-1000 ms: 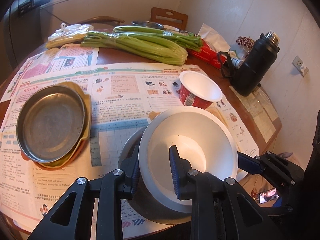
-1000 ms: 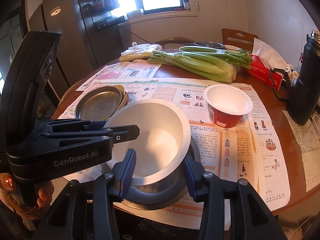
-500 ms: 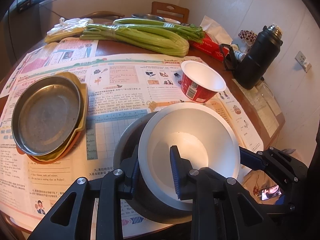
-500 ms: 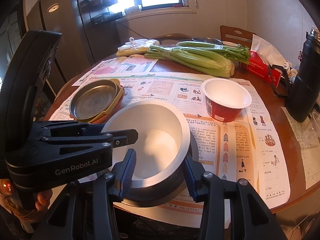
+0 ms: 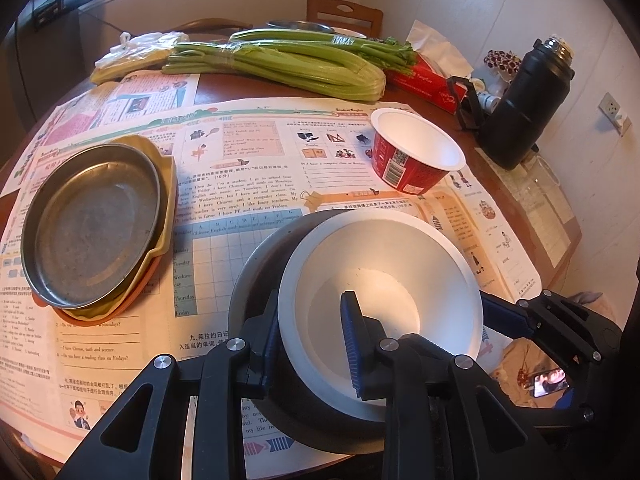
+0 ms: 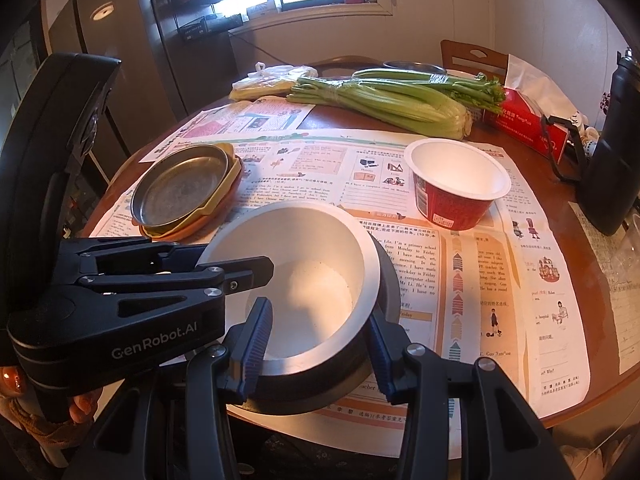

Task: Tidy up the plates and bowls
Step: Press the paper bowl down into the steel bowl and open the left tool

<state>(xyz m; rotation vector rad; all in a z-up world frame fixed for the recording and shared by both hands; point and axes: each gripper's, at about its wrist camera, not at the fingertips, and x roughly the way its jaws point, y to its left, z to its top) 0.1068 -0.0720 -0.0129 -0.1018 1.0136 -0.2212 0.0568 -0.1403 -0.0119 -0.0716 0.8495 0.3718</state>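
We have a white bowl nested inside a grey metal bowl at the near edge of the table, sitting on the spread newspapers. Both look stiff; the metal one probably carries most of the weight, and the smooth white rim is likely slippery, so the pair could slide apart if tipped.

The left gripper is pinched tight across the left wall of the pair, one finger outside the grey bowl and one inside the white one. The right gripper is clamped the same way at the near right side: one pad inside the white bowl, the other outside the grey wall. We judge this rim-on-both-sides hold the sound one, since it traps both bowls together.

Against the earlier pictures, the nested bowls sit a little further from the red paper bowl, and the steel plate on its yellow and orange dishes appears higher and further left in the left view. Both clamps keep their places on the rims.
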